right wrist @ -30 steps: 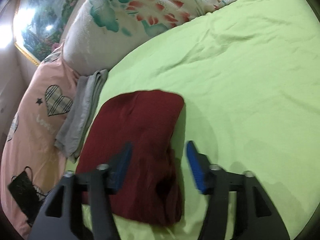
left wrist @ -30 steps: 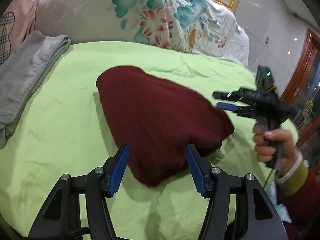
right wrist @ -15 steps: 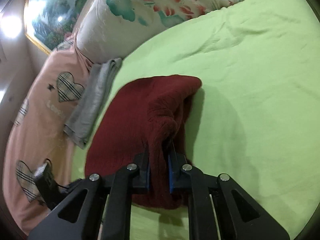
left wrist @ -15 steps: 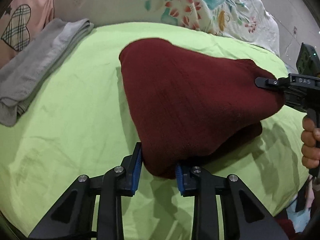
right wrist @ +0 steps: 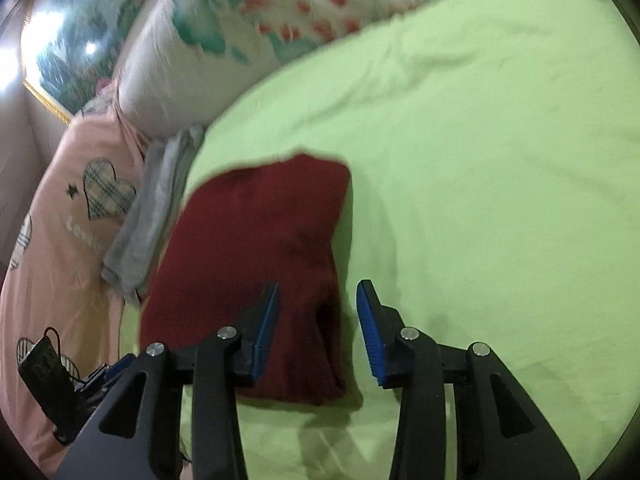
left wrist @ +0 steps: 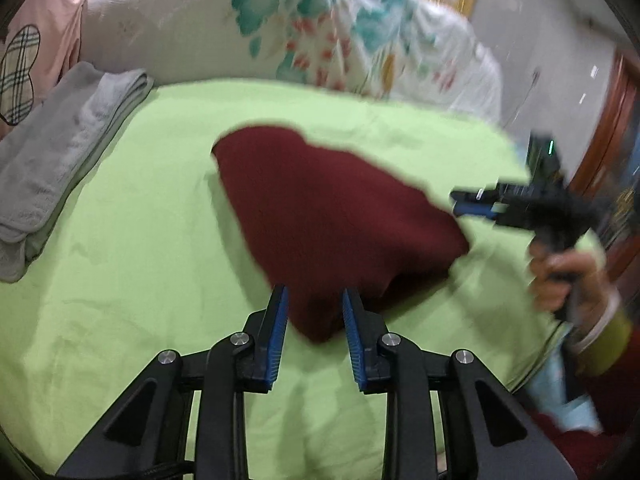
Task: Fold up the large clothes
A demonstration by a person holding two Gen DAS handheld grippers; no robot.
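Note:
A folded dark red knit garment (left wrist: 332,220) lies flat on the light green bedsheet (left wrist: 120,280); it also shows in the right wrist view (right wrist: 256,248). My left gripper (left wrist: 314,312) is open, its blue pads on either side of the garment's near corner, not pinching it. My right gripper (right wrist: 318,312) is open above the garment's near right edge. The right gripper also shows in the left wrist view (left wrist: 472,206), held off the garment's right corner.
A folded grey cloth (left wrist: 60,152) lies on the bed's left side. A floral white quilt (left wrist: 280,36) and a pink quilt with plaid hearts (right wrist: 68,216) border the sheet. A wooden door (left wrist: 612,120) stands at right.
Both grippers were shut on the red garment half a second ago; both have let go, opened and drawn back. The garment has dropped flat onto the sheet.

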